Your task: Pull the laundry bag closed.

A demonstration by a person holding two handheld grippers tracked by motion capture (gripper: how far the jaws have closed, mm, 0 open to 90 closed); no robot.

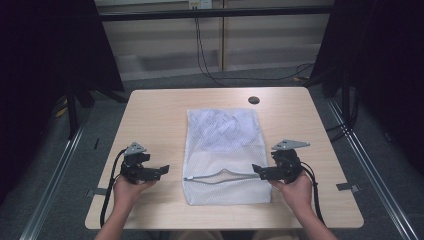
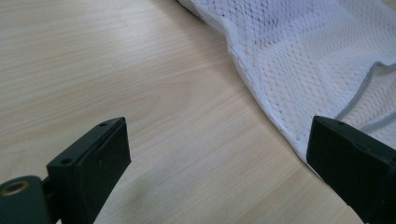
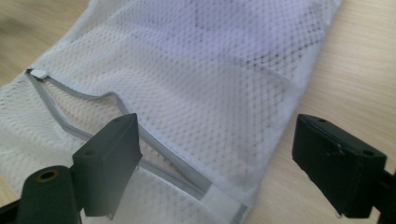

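Note:
A white mesh laundry bag (image 1: 222, 150) lies flat in the middle of the wooden table (image 1: 155, 115). Its grey zipper (image 1: 220, 176) runs across near the front end and gapes partly open, with the white pull (image 3: 37, 73) at the bag's left side. My left gripper (image 1: 161, 170) rests left of the bag, open, with bare wood between its jaws (image 2: 219, 140) and the bag's edge (image 2: 261, 88) close to one jaw. My right gripper (image 1: 257, 171) stands open at the bag's right edge, its jaws (image 3: 219, 135) straddling the zipper's end (image 3: 196, 186) without pressing on it.
A dark round hole (image 1: 253, 99) sits in the table near its far edge. Black curtains hang at both sides, and cables (image 1: 210, 70) trail over the floor behind the table. Metal rails (image 1: 370, 165) run along the floor beside it.

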